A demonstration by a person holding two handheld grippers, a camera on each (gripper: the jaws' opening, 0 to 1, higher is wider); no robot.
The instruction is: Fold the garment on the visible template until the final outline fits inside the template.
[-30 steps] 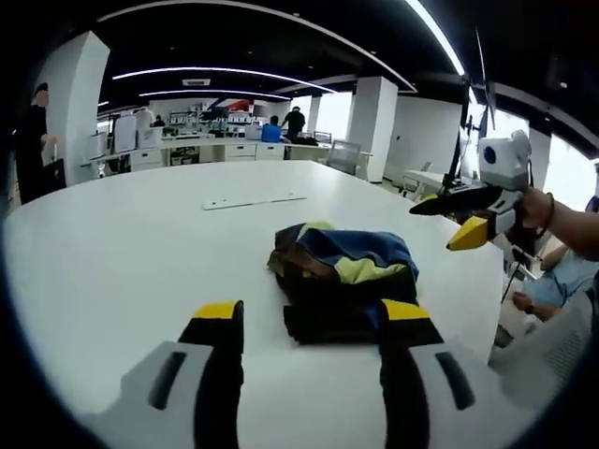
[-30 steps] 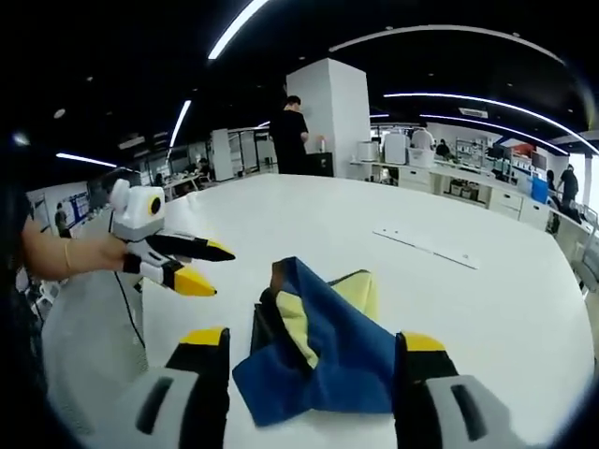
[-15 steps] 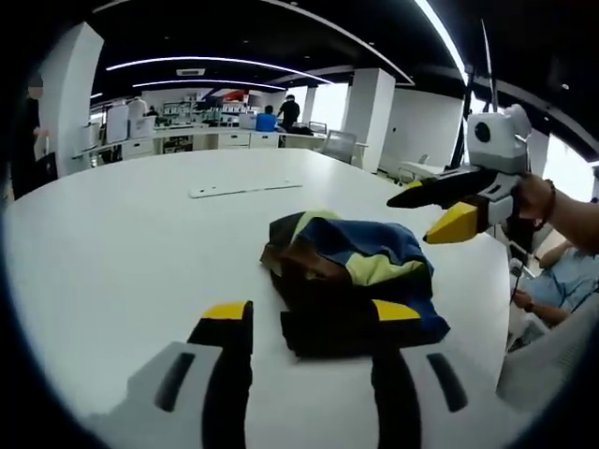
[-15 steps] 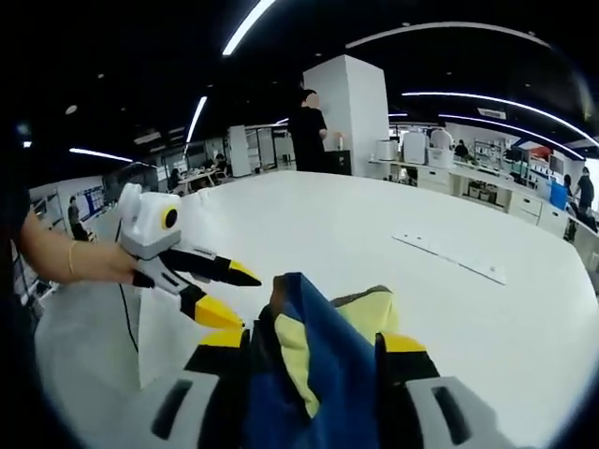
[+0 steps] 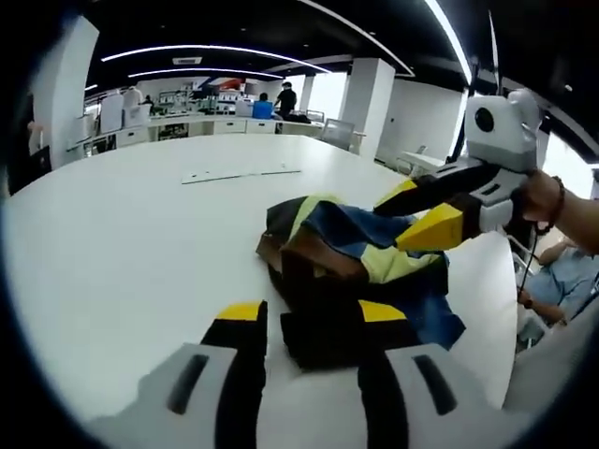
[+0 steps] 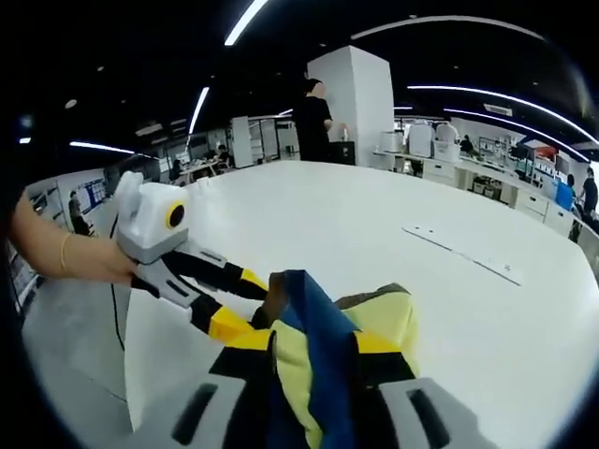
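Crumpled garment on the white worktop, both grippers now in on it.

We see the blue, yellow and brown garment point(image 5: 351, 267) bunched at the centre-right of the left gripper view, on a round white worktop point(image 5: 122, 243); a white strip point(image 5: 241, 173) lies farther up. Behind are white columns, desks, ceiling light strips and standing people. Our left gripper point(image 5: 304, 323) has its jaws apart at the garment's dark near edge. Our right gripper point(image 6: 309, 341) has cloth bunched between its narrowed jaws; we cannot tell if it grips. Half a second ago both sat farther from the cloth.
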